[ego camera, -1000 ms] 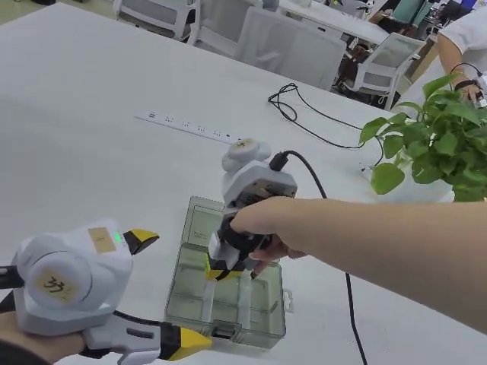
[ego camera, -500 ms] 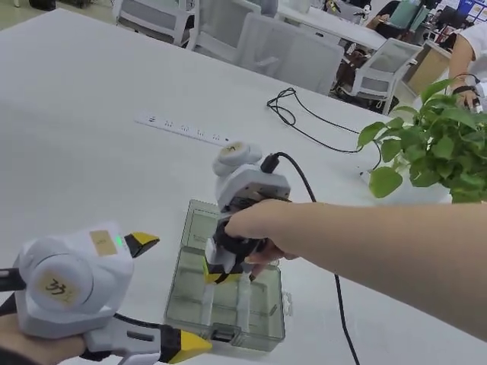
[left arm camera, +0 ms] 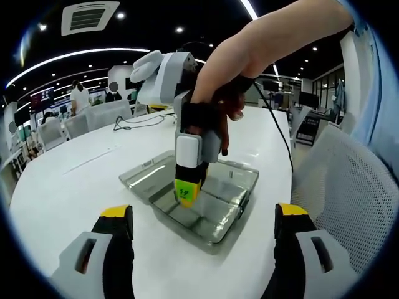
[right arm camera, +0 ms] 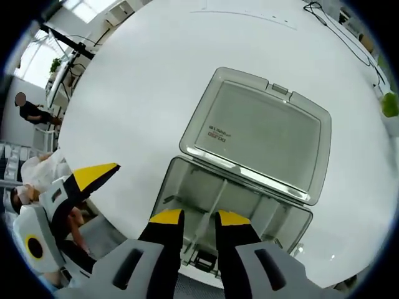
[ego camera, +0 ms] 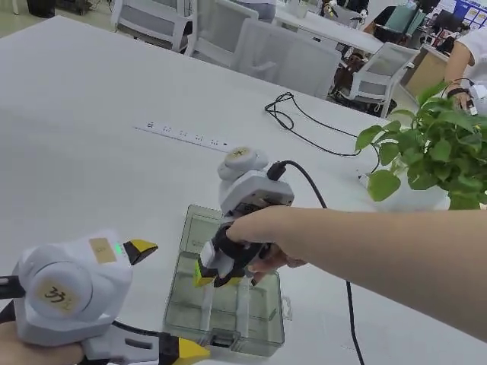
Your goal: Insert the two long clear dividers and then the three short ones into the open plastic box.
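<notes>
A wide white table point(ego camera: 84, 114) stands in an open office, with office chairs point(ego camera: 281, 53) at its far edge. Bare tabletop lies to the left of the left gripper point(ego camera: 166, 299) and beyond the right gripper point(ego camera: 215, 272). A power strip point(ego camera: 183, 133) lies well beyond both. A potted plant point(ego camera: 434, 144) stands off to the right gripper's right, and a black cable point(ego camera: 346, 296) trails from its rear past the box.

The lid point(right arm camera: 262, 134) bears small moulded lettering, too small to read. A green sticker point(left arm camera: 185, 193) on the right gripper's yellow tip and a round label point(ego camera: 55, 287) on the left gripper carry marks I cannot read.

The plastic box point(ego camera: 173, 293) lies open directly under the right gripper, its lid flat beyond. Two long dividers point(ego camera: 207, 304) stand upright in the tray. The right gripper's tips sit close together, just above the tray; whether they pinch anything I cannot tell. The left gripper's jaws are spread wide, near the box and apart from it.
</notes>
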